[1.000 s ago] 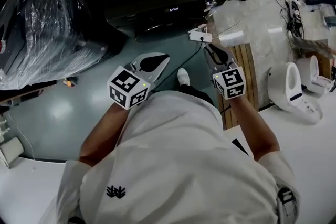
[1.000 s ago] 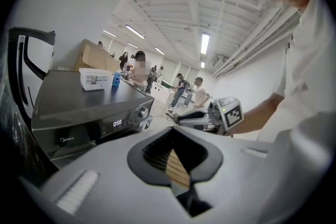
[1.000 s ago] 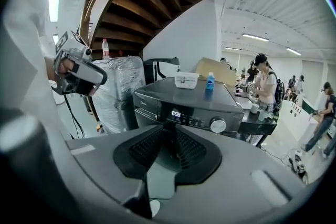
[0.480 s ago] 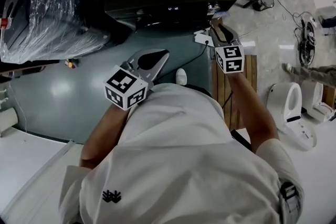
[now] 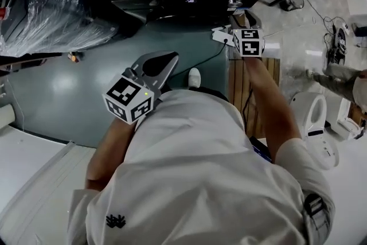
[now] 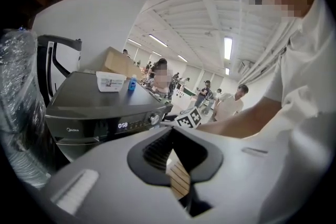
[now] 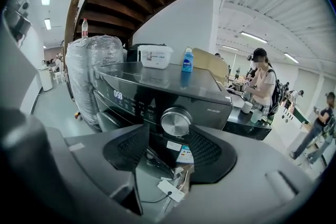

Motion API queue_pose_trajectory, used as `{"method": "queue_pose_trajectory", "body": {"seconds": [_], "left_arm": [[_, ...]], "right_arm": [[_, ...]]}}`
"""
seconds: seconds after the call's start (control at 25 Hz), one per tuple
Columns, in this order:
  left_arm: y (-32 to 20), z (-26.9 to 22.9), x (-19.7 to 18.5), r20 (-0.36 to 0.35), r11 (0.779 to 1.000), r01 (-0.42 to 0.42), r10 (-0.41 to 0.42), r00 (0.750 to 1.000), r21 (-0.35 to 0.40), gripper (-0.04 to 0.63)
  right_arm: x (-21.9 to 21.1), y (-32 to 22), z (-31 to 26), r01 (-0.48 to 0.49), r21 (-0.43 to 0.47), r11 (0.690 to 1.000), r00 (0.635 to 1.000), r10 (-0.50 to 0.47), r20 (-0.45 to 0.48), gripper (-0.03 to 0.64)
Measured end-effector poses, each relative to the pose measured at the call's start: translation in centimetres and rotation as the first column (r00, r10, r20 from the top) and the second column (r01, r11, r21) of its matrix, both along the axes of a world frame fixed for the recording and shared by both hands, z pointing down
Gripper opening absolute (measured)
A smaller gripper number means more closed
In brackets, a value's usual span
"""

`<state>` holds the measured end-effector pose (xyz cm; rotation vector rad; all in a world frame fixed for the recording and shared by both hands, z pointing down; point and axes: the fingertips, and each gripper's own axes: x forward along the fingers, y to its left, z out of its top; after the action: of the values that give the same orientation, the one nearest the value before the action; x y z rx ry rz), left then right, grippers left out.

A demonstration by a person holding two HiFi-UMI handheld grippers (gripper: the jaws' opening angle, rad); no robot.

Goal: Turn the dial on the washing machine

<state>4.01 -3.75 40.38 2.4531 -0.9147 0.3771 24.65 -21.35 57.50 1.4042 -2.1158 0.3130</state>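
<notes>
— Where is the dial from your right claw?
— Right in front of it, just past the tips, on the front of the washing machine. My jaws are opening. I see the dial through the gap between them, and the pads do not touch it.
— And the lit numbers?
— Off to that claw's left, on the same panel.
— Your left claw?
— Its jaws are together, with nothing in them. The washing machine is well ahead of it, to its left.
</notes>
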Motion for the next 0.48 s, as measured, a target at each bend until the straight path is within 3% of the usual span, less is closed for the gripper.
{"method": "queue_pose_trajectory", "body": {"seconds": [0.48], "left_arm": [[-0.9, 0.1, -1.6, 0.024, 1.0, 0.027, -0.027, 0.999, 0.001, 0.055]], "right_arm": [[-0.8, -4.0, 1.9, -0.05, -0.029, 0.998, 0.998, 0.049, -0.048, 0.249]]}}
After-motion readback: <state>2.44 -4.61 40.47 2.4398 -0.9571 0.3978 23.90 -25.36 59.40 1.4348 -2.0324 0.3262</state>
